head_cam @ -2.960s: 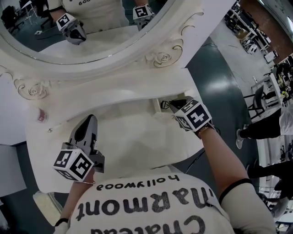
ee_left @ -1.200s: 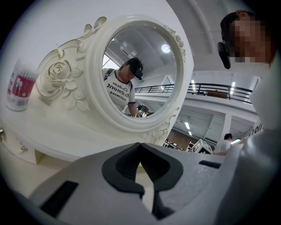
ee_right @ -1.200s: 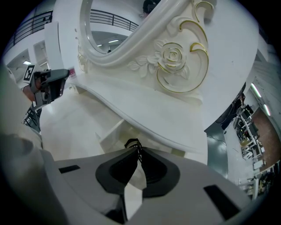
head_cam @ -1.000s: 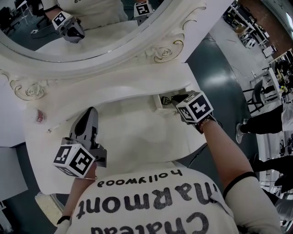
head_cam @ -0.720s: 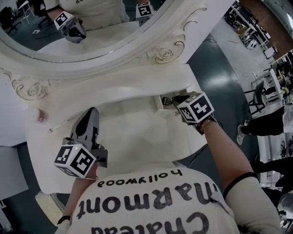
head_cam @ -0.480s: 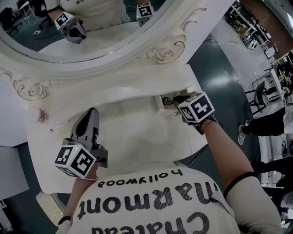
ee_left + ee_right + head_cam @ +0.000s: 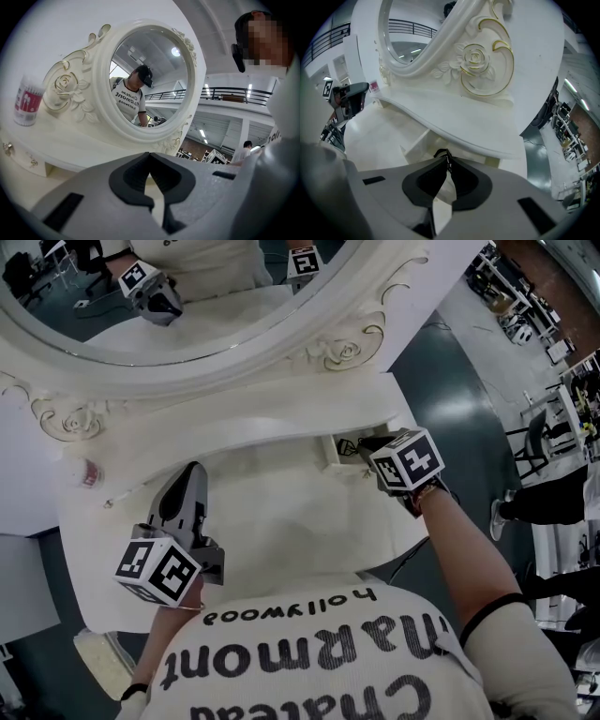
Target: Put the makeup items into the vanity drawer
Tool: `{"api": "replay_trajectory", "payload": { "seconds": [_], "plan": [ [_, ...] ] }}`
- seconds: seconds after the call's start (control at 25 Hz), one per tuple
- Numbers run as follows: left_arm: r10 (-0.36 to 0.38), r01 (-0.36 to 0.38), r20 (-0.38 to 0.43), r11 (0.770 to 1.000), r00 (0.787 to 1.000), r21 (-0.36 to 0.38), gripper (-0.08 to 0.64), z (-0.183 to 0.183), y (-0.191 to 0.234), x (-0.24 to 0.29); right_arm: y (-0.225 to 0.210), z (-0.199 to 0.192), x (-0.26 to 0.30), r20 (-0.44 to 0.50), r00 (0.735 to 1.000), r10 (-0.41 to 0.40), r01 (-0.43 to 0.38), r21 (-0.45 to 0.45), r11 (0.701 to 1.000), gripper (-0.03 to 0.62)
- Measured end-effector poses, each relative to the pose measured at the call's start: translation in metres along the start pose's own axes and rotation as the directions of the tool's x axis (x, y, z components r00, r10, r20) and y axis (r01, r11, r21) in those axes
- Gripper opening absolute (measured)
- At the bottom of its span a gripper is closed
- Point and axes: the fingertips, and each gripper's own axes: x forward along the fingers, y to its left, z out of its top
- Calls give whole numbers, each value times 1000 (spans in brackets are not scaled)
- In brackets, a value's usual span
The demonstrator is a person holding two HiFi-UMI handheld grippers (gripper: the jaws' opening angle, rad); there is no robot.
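Surface: a white vanity surface (image 7: 281, 521), bare across its middle. A raised shelf (image 7: 262, 413) runs along the back edge, under an oval mirror (image 7: 187, 296) in a carved frame.
Room: a dark glossy floor (image 7: 450, 399) lies off the right edge, with workbenches far behind it. A person's legs (image 7: 548, 507) stand at the far right of the head view.
Drawer: a small drawer (image 7: 330, 454) stands pulled out from under the shelf, near the back right corner.
Right gripper: the right gripper (image 7: 367, 444) is at the drawer's mouth. Its jaws pinch a small black item (image 7: 442, 153) at their tips, just over the drawer.
Left gripper: the left gripper (image 7: 190, 474) is above the front left part of the surface, pointing at the back edge. Its jaws are pressed together with nothing between them.
Tub: a clear tub of cotton swabs (image 7: 26, 104) with a pink label stands upright at the back left corner, well apart from both grippers.
Hard to make out: the black item is thin and looped, and its kind cannot be told. The drawer's inside is mostly hidden by the right gripper and the shelf. The front edge is covered by the person's shirt.
Open room: the stretch of surface between the two grippers is free, and so is the left edge beside the left gripper.
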Motion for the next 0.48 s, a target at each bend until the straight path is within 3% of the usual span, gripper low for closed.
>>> {"api": "replay_trajectory", "payload": {
  "seconds": [0.48],
  "plan": [
    [6, -6, -4, 1000, 1000, 13, 8, 0, -4, -2, 0, 0, 0, 12, 1000, 6, -6, 2, 1000, 49]
  ]
}}
